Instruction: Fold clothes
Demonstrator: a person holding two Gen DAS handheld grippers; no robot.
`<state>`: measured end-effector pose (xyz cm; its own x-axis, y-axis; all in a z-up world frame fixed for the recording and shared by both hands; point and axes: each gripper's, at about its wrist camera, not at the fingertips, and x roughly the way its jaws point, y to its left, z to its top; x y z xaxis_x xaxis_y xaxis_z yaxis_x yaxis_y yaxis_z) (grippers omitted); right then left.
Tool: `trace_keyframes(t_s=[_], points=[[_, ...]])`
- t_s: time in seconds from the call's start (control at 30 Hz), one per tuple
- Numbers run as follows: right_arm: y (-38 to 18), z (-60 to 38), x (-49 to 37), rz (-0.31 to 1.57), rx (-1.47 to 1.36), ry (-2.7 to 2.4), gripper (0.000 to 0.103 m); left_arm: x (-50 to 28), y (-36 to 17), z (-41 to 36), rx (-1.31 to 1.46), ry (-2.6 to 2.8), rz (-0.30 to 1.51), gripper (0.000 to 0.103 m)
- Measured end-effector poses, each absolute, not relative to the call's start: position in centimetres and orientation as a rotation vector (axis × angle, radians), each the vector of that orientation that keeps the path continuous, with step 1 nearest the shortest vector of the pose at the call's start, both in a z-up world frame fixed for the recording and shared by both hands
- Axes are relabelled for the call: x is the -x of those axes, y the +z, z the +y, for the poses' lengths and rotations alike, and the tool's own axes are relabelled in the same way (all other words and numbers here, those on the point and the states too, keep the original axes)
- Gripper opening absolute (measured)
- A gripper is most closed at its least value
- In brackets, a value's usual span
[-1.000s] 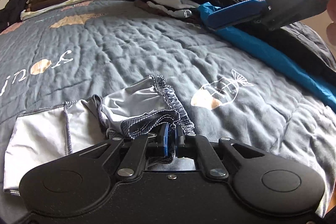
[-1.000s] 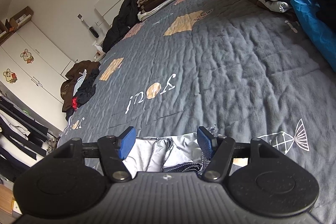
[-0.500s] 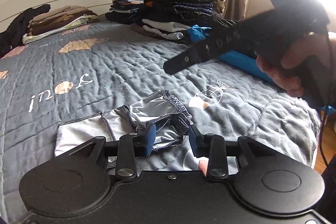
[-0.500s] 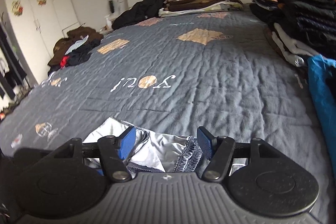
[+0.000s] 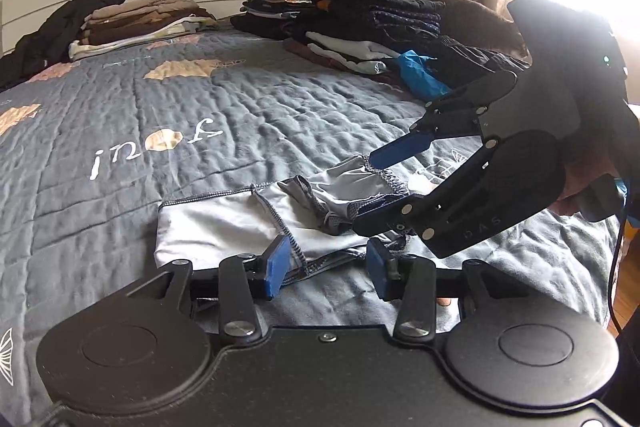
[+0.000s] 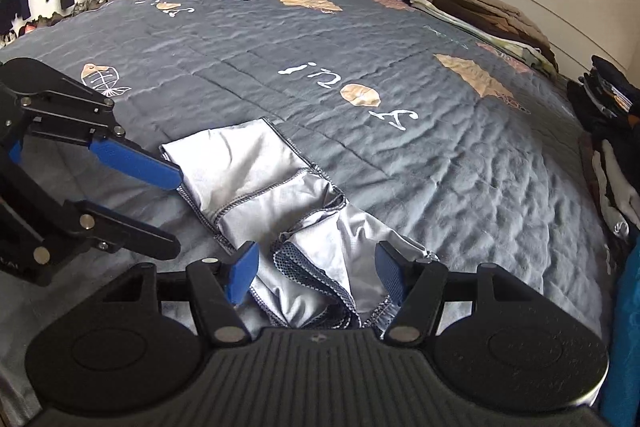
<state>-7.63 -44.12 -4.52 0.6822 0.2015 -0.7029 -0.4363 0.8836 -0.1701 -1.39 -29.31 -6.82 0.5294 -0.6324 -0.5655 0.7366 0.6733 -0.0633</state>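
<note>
The grey shorts [image 6: 256, 183] lie flat on the bed [image 6: 400, 155], long axis running from the left gripper [image 5: 326, 269] toward the right gripper [image 6: 316, 277]; both stand apart, left's jaws just opened, fabric unclamped.

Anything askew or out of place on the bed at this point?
The grey garment is only half tidy: one end lies flat on the quilt, the other is bunched with its dark-trimmed edges twisted. Both tools, left and right, are open around it. Nothing looks damaged.
</note>
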Motion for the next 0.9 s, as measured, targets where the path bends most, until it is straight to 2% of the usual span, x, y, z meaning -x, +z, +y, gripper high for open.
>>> trace_keyframes(t_s=[0.3, 0.37, 0.43, 0.6, 0.8, 0.9], points=[[-6.0, -42.6, 6.4, 0.755, 0.421, 0.365, 0.057, 1.1, -7.1, -28.8, -0.185, -0.816, 0.608, 0.043], [-6.4, -42.4, 6.3, 0.760, 0.437, 0.369, 0.047, 1.1, -7.2, -28.7, -0.186, -0.814, 0.611, 0.043], [-6.8, -42.3, 6.1, 0.764, 0.451, 0.369, 0.003, 1.1, -7.2, -28.8, -0.187, -0.814, 0.612, 0.043], [-6.4, -44.1, 5.4, 0.765, 0.334, 0.308, 0.002, 1.1, -7.1, -28.7, -0.183, -0.813, 0.616, 0.043], [-4.6, -49.1, 4.3, 0.695, 0.063, 0.143, 0.002, 1.0, -7.1, -28.7, -0.180, -0.813, 0.619, 0.044], [-6.2, -50.6, 3.0, 0.760, 0.028, 0.008, 0.005, 0.9, -7.2, -28.6, -0.183, -0.813, 0.623, 0.045]])
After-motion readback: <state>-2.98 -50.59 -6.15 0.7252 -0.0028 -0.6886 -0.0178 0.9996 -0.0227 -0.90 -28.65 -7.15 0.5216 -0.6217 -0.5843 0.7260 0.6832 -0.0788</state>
